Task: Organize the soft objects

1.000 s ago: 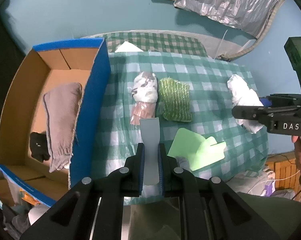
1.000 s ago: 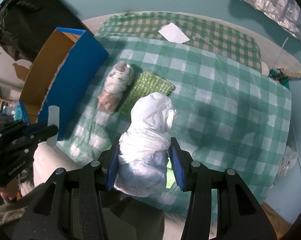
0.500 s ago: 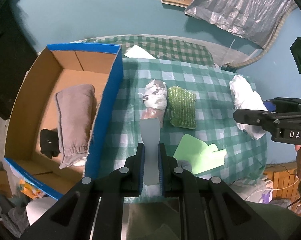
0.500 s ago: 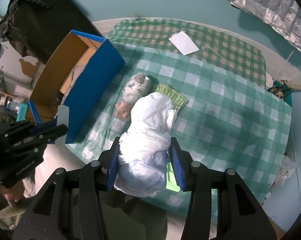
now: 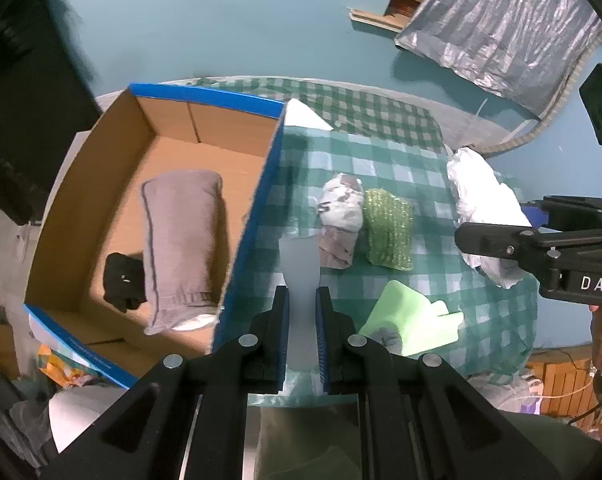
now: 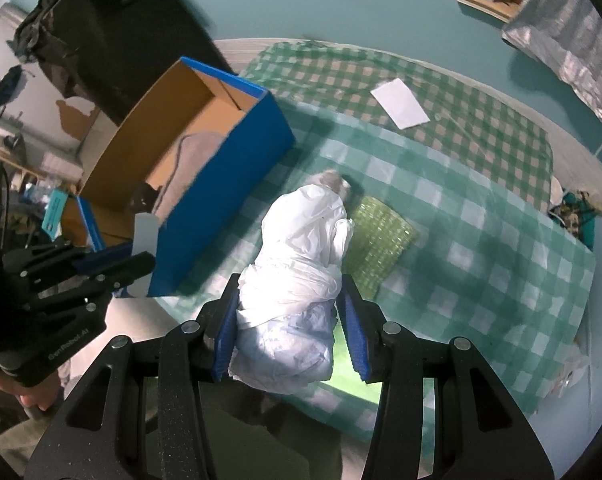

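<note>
Both grippers loaded (white bundle (image 6: 297,280) right).

Patterned bundle (image 6: 333,179) mostly hidden behind white bundle (image 6: 301,256).

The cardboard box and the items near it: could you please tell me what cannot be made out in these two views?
- Cardboard box, right wrist view: its blue wall hides most of the grey folded cloth.
- Patterned bundle, right wrist view: mostly hidden behind the white bundle held in the right gripper.
- Pale flat piece in the left gripper, left wrist view: lower end hidden between the fingers.
</note>
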Demonstrator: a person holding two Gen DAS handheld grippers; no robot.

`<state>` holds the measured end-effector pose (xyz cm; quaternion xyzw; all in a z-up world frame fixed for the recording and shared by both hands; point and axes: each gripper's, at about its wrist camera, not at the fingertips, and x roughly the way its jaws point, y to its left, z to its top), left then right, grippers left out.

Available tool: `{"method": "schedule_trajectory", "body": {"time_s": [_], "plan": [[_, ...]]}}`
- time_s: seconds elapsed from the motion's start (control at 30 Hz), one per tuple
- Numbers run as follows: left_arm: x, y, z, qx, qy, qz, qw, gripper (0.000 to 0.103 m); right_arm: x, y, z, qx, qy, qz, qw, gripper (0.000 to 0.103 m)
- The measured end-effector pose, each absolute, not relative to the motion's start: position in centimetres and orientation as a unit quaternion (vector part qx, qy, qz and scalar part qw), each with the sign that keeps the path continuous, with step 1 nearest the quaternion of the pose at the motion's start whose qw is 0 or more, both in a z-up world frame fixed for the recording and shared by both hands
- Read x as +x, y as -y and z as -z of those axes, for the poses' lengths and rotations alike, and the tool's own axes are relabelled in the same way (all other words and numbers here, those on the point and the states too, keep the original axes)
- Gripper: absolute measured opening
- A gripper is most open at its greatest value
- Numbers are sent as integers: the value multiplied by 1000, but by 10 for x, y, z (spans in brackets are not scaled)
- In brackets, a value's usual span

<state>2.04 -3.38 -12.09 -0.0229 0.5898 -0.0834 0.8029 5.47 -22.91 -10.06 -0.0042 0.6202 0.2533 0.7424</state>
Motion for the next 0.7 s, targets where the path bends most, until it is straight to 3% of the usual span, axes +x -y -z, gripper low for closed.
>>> {"method": "schedule_trajectory", "body": {"time_s": [0.7], "plan": [[31, -26, 121, -43, -590, 18, 806, 12, 81, 143, 100, -34, -616, -309, 724, 46]]}}
